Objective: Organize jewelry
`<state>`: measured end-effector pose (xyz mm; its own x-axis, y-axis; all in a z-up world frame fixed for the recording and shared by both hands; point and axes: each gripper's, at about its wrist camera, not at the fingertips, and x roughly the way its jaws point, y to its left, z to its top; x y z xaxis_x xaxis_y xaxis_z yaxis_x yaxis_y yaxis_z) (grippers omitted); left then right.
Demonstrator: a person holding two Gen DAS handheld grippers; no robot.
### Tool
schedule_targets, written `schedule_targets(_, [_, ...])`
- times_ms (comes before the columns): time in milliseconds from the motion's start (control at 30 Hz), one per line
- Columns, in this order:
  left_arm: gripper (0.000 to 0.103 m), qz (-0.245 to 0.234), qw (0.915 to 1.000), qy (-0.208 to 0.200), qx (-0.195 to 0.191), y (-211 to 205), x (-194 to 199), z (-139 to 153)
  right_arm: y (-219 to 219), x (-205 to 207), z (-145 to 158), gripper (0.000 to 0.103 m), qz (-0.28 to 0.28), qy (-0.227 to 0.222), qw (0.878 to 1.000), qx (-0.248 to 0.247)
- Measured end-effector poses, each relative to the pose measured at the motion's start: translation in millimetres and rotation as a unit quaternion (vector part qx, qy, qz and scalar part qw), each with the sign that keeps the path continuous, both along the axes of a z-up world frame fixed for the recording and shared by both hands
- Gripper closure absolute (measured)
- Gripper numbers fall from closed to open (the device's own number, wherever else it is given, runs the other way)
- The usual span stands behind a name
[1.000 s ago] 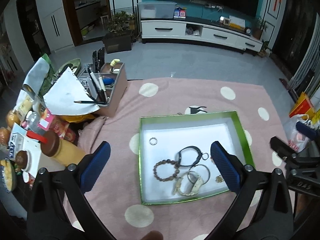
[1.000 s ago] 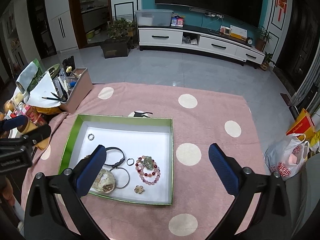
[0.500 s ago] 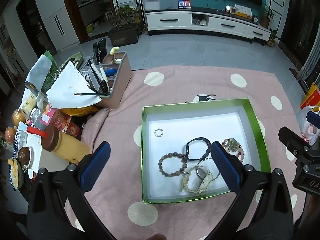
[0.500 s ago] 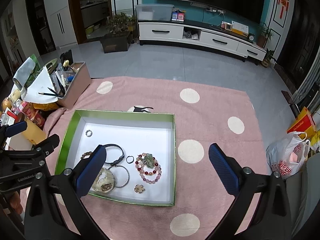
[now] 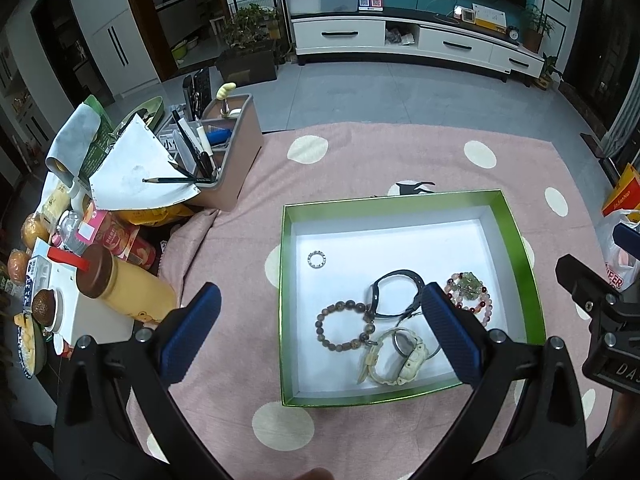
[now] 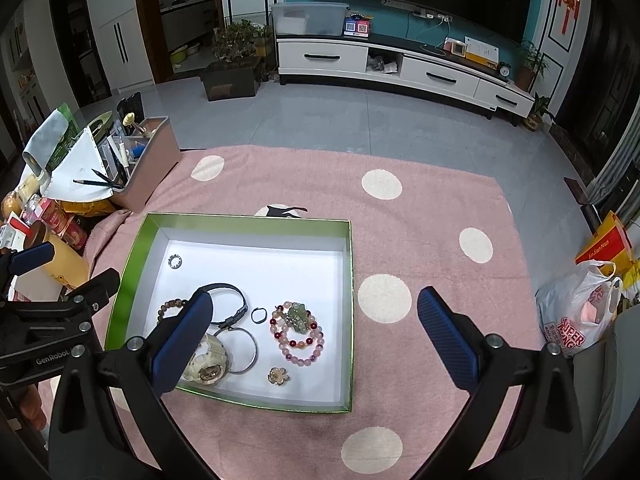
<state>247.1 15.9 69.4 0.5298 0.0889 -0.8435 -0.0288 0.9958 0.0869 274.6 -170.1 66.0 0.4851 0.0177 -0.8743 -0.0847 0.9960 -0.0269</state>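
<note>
Jewelry sits in a green-rimmed tray [image 6: 349, 308] on the pink polka-dot cloth [image 6: 440, 208]: pink bead bracelet [image 6: 298, 334], brown bead bracelet [image 5: 345, 326], cream watch [image 5: 396, 356], black band [image 5: 394, 294], small ring [image 5: 317, 260] and flower brooch [image 6: 279, 376]. Left tongs [image 5: 320, 334] and right tongs [image 6: 312, 338] hover above, both spread wide and empty.

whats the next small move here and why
Probably lower the left tongs onto the brown bead bracelet. Both tongs are open and hold nothing, all the jewelry lies loose in the green box, and that bracelet sits nearest the left tongs' gap.
</note>
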Motion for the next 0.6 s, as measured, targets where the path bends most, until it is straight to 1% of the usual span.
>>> schedule_targets(600, [0.002, 0.0, 1.0, 0.0, 0.001, -0.4, 0.2, -1.5, 2.6, 0.2, -4.5, 0.001, 0.004, 0.002, 1.0, -0.006])
